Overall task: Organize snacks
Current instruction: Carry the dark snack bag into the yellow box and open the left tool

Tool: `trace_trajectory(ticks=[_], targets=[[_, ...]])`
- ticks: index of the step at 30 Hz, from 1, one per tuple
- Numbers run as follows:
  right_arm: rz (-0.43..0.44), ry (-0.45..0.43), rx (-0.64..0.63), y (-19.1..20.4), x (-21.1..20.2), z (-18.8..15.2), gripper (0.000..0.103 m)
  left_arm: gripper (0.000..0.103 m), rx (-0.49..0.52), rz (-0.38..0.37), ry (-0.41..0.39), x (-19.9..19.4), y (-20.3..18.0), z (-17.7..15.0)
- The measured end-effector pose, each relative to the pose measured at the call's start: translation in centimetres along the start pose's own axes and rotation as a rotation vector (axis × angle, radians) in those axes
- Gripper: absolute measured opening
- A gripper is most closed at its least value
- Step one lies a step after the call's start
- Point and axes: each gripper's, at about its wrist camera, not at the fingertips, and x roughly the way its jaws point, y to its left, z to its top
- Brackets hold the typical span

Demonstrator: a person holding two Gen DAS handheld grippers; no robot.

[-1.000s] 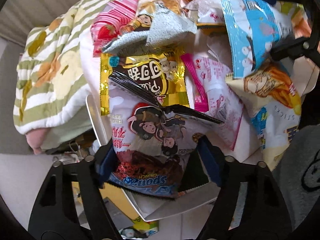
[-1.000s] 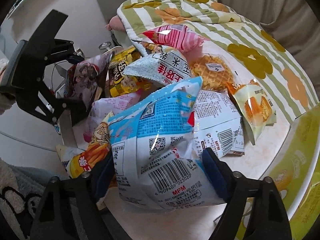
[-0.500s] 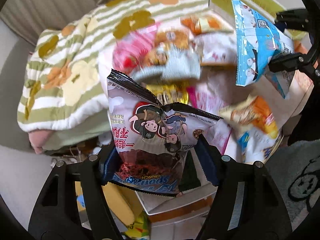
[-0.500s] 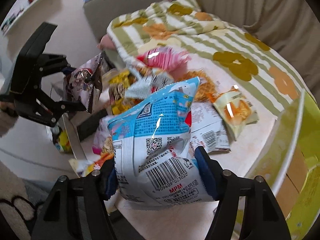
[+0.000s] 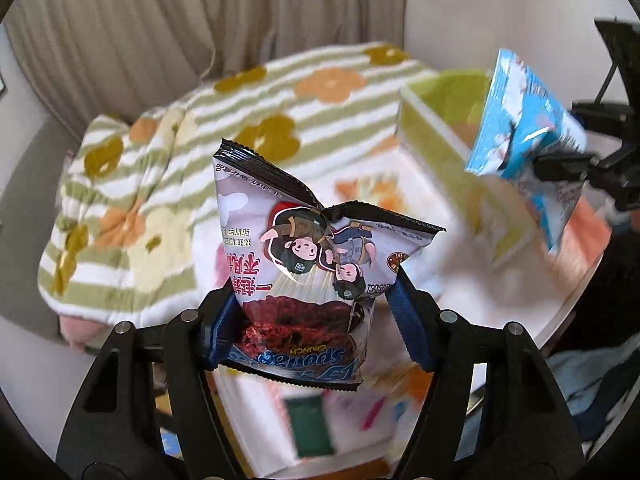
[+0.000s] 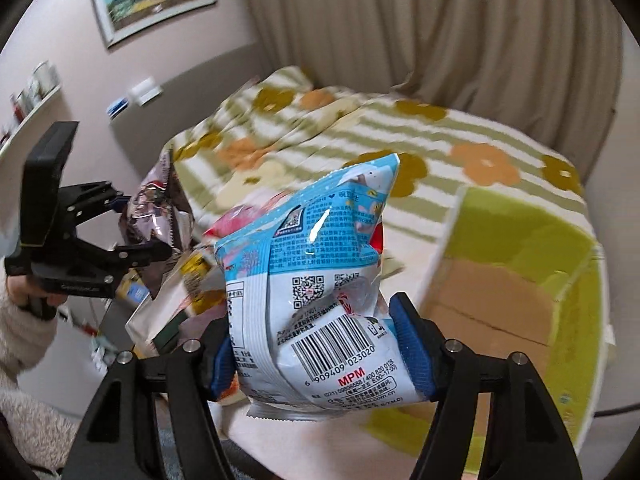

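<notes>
A: The left gripper (image 5: 316, 320) has its blue fingers (image 5: 408, 328) pressed on the lower sides of the purple snack bag (image 5: 308, 264), the jaws having just been closing a little further on it. The bag hangs in clear air above the blurred pile of snacks (image 5: 360, 400) on the white table (image 5: 560, 312).

B: And the right gripper (image 6: 316, 344) pinches the blue snack bag (image 6: 312, 280) near its bottom seam (barcode facing the camera), lifted off the table.

A: From the left wrist view, the blue bag sits just over the near rim of the green box (image 5: 432, 128).

B: The box (image 6: 520, 248) stands open to the right, its cardboard floor bare. The floral blanket (image 6: 360, 128) lies beyond, curtains (image 6: 440, 20) behind.
</notes>
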Motion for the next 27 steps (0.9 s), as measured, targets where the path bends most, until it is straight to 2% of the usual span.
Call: trace_trajectory(ticks=[6,11,18,27], targets=[[-0.073,-0.041,0.078,-5.9,-4.0,-0.4,0.065,0.065,-0.014,-0.068,-0.08,0.2,-5.8,6.1],[-0.124,-0.053,0.151,-10.9,-6.0,-0.9,0.065,0.065,-0.055,-0.157,-0.079,2.8,-10.5,10.8],[-0.179,-0.056,0.252,-17.0,-6.4,-1.5,0.065,0.065,-0.122,-0.231,-0.005,8.7,-16.2,15.4],[-0.289,-0.018,0.352,-21.3,-4.0,-1.0,0.065,0.065,-0.124,-0.304,0.145,16.2,-19.1,17.6]])
